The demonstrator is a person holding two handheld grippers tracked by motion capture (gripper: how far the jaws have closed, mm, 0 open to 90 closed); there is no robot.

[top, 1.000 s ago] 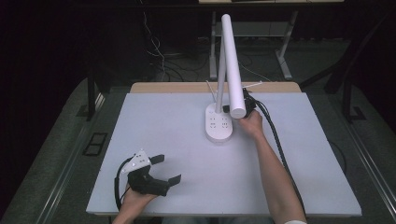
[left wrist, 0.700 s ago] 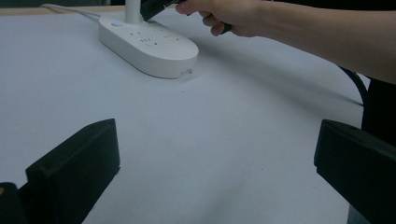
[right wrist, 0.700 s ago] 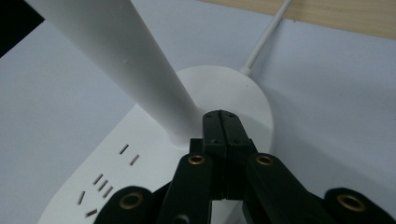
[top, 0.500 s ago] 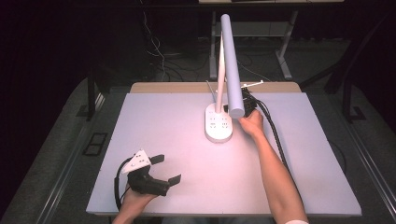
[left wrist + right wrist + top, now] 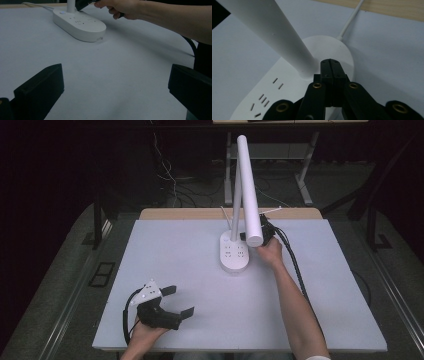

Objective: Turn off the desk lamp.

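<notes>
A white desk lamp stands at the back middle of the table. Its oval base [image 5: 234, 255] carries socket slots, and its long tube head [image 5: 248, 190] slants up over it. My right gripper [image 5: 243, 236] reaches in from the right, partly behind the tube's end. In the right gripper view the right gripper [image 5: 330, 64] is shut with nothing between its jaws, its tip at the base [image 5: 287, 85] beside the stem [image 5: 269, 32]. My left gripper [image 5: 179, 301] rests open and empty near the front left. The left gripper [image 5: 115, 92] looks toward the lamp base [image 5: 80, 23].
The white tabletop [image 5: 325, 285] has a wooden strip along its far edge. The lamp's white cord [image 5: 350, 21] runs off the back. A black cable [image 5: 295, 265] trails beside the right forearm. Dark floor, table legs and wires lie beyond.
The right hand has shifted only slightly beside the lamp's stem. The left gripper has stayed where it was.
</notes>
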